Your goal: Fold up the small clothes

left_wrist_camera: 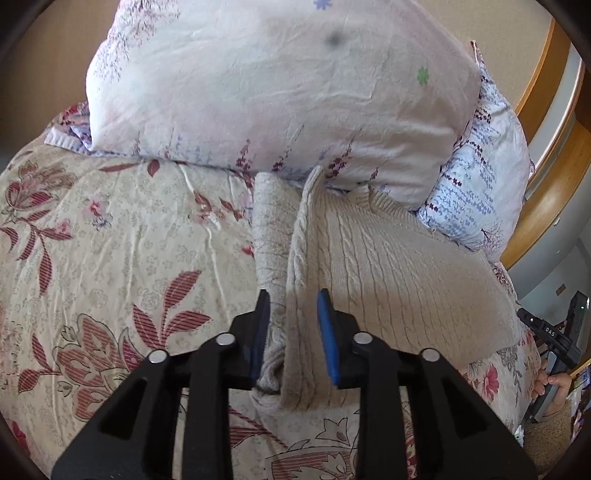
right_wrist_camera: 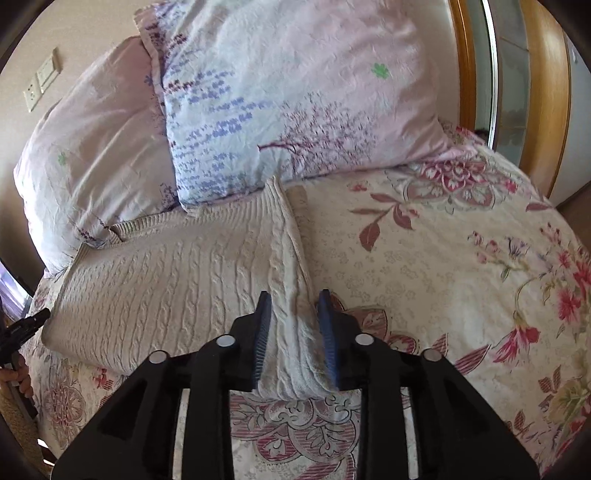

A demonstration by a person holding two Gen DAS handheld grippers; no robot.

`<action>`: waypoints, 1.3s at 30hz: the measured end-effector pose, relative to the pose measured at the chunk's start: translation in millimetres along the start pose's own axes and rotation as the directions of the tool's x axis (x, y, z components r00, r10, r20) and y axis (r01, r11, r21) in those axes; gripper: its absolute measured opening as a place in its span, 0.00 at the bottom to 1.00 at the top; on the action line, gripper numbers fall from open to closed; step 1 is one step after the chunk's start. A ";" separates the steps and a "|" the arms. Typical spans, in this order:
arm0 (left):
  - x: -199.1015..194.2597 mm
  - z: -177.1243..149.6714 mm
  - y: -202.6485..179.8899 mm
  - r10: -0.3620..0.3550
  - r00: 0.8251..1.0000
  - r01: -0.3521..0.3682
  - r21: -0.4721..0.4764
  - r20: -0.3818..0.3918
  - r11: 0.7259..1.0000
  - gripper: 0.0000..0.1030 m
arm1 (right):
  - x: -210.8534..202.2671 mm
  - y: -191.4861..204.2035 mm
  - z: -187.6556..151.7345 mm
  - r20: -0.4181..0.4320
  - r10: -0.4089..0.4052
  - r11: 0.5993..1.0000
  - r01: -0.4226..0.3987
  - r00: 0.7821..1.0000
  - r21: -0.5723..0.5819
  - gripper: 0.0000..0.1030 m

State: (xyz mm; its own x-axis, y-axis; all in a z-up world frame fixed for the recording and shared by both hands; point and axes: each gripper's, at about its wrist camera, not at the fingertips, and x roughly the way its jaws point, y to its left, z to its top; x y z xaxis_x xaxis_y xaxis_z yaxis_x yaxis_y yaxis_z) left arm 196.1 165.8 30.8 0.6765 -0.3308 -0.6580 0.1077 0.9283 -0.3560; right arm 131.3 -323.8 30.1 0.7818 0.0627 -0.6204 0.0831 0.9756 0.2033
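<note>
Left tongs (left_wrist_camera: 293,306) straddle sweater (left_wrist_camera: 388,273); collar tucked under pillow (left_wrist_camera: 280,92).

Floral bedspread (right_wrist_camera: 461,236), two pillows (left_wrist_camera: 280,96), wooden frame (right_wrist_camera: 546,92), beige wall (right_wrist_camera: 74,29)

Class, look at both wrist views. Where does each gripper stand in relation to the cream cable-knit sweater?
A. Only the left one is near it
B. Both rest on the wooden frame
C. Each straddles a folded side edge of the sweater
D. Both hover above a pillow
C: the left gripper has the cable-knit sweater's raised left fold between its fingers, and the right gripper has its right fold.
</note>
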 end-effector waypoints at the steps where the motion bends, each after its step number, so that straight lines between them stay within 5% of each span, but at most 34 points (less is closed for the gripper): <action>1: -6.3 1.4 -5.8 -0.002 0.999 0.001 0.019 0.034 1.000 0.41 | -4.6 7.5 1.7 0.027 0.008 1.000 -0.007 1.000 -0.028 0.46; 4: -13.8 3.5 -31.9 -0.030 0.996 0.020 0.114 0.088 0.993 0.57 | -0.6 33.2 4.8 0.026 0.045 0.991 -0.042 0.999 -0.125 0.51; 9: 14.6 -0.7 -65.7 0.003 1.000 -0.007 0.226 0.018 0.974 0.62 | 29.6 63.0 1.7 -0.064 0.062 0.980 -0.073 0.996 -0.185 0.51; 14: 44.6 -6.7 -50.4 0.043 0.996 -0.029 0.165 -0.079 0.986 0.62 | 57.3 65.0 -7.1 -0.170 0.015 0.983 -0.046 0.985 -0.176 0.61; 23: 45.0 -6.8 -39.7 -0.012 0.996 0.021 0.102 -0.084 0.995 0.62 | 59.5 73.5 -19.1 -0.132 0.001 0.966 -0.035 0.991 -0.254 0.74; 27: 24.7 2.6 -18.0 -0.122 0.992 0.121 -0.032 -0.029 0.992 0.62 | 44.8 55.2 -16.2 -0.115 0.133 0.978 -0.149 0.984 -0.146 0.78; 32: 20.1 17.4 18.4 -0.101 0.995 0.098 -0.158 -0.008 0.982 0.65 | 18.9 8.1 -19.0 -0.019 0.368 0.928 -0.365 0.930 0.078 0.80; 39: 55.1 19.6 43.2 -0.256 0.963 0.216 -0.334 -0.083 0.918 0.65 | 9.7 -23.1 -33.8 0.043 0.455 0.876 -0.456 0.889 0.159 0.81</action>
State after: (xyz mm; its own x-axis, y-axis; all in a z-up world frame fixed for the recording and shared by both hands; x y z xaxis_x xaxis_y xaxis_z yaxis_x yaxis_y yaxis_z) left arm 252.3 191.0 -7.8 0.5631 -0.5708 -0.5976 0.0016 0.7239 -0.6899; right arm 116.0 -338.6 -6.2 0.7597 0.4906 -0.4269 -0.1852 0.7924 0.5812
